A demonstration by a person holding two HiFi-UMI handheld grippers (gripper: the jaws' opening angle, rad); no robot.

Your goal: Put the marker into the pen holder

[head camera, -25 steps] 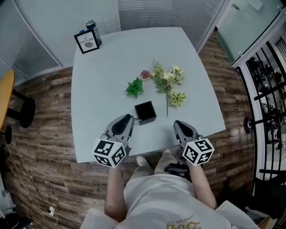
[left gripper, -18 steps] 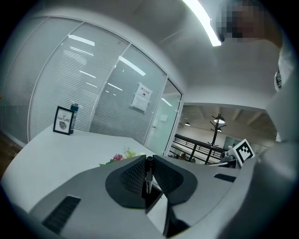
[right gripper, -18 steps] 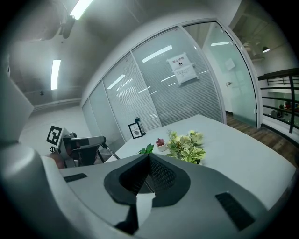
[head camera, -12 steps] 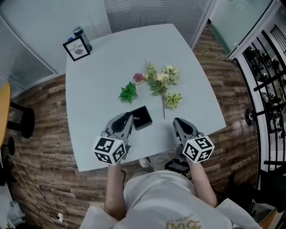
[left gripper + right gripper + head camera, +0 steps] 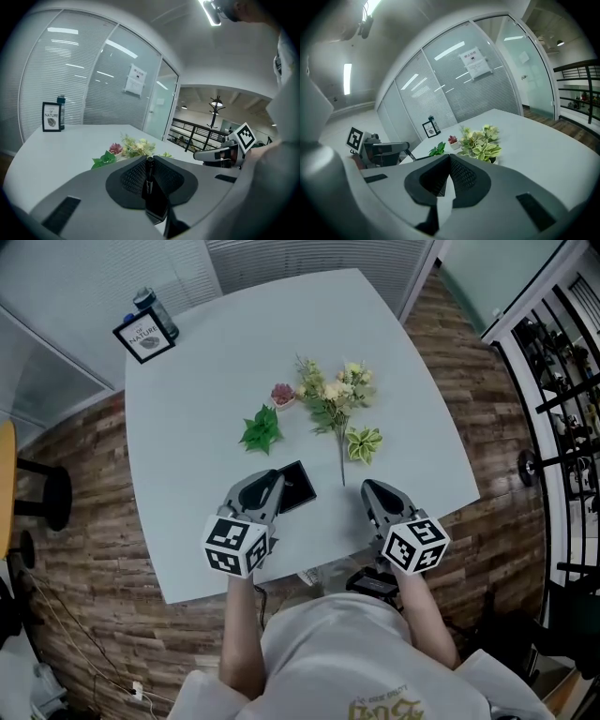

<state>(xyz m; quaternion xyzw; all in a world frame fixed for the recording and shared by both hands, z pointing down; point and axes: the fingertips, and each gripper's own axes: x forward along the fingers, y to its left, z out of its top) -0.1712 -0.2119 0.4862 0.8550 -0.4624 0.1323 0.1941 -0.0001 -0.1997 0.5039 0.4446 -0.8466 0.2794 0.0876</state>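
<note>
My left gripper (image 5: 276, 481) (image 5: 148, 159) is shut on a black marker (image 5: 148, 178), which stands upright between its ribbed pads. A black square pen holder (image 5: 298, 486) sits on the pale table (image 5: 206, 381), right in front of that gripper's tips. It also shows as a dark box (image 5: 157, 206) low between the jaws. Over the table's near edge to the right is my right gripper (image 5: 371, 487) (image 5: 450, 157), its tips touching with nothing between them. From the right gripper view, the left gripper (image 5: 386, 150) is at the left.
Beyond the holder lie a bunch of artificial flowers (image 5: 333, 399), a green leaf sprig (image 5: 261, 430) and a small pink potted plant (image 5: 282, 393). A framed card (image 5: 143, 337) and a bottle (image 5: 150, 306) stand at the far left corner. Wood floor surrounds the table.
Both grippers have moved forward and a little down over the table's near edge. The left gripper's tips now reach the pen holder. Its hold on the marker is unchanged.
</note>
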